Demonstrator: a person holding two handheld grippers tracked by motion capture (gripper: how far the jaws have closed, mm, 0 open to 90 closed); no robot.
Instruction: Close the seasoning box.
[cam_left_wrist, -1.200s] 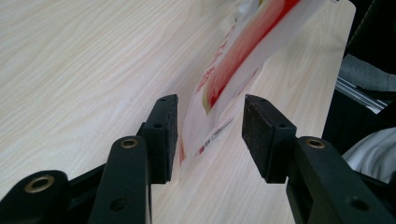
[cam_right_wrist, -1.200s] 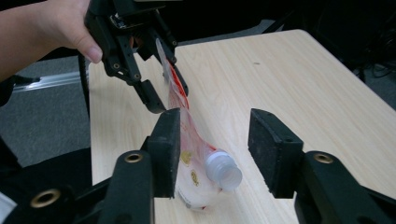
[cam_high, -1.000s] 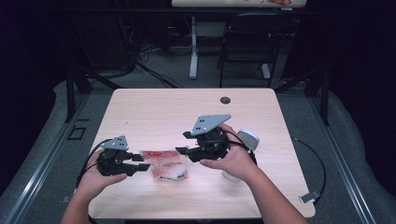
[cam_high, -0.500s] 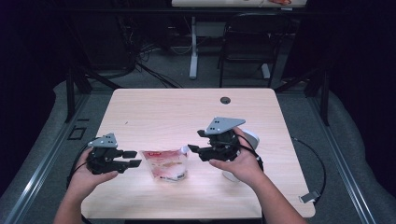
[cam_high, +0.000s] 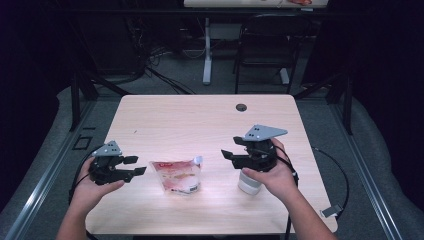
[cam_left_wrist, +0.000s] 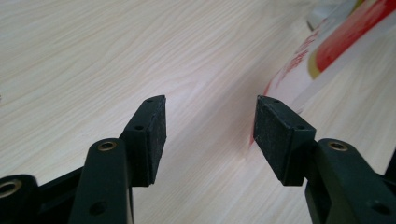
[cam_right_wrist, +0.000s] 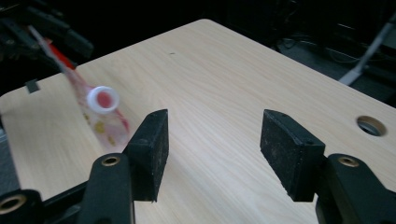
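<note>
A clear pouch (cam_high: 176, 175) with red print and a white cap (cam_high: 198, 160) lies flat on the wooden table (cam_high: 200, 120). My left gripper (cam_high: 137, 166) sits just left of the pouch, a small gap away. Its jaws have just been opening and stand open, nothing between them (cam_left_wrist: 210, 105). The pouch's edge (cam_left_wrist: 327, 51) runs past the right jaw. My right gripper (cam_high: 226, 156) hovers right of the pouch. Its jaws have just been opening too and are empty (cam_right_wrist: 212, 126). They point at the cap (cam_right_wrist: 102, 99).
A white cup-like container (cam_high: 248, 184) stands under my right hand near the front right. A round cable hole (cam_high: 241, 107) is at the table's far edge. A chair (cam_high: 265, 50) and a desk leg stand beyond the table. Cables trail off both sides.
Both grippers have drawn apart from the pouch, the left one leftward and the right one rightward over the white container. Both jaws have widened, and the pouch stays on the table.
</note>
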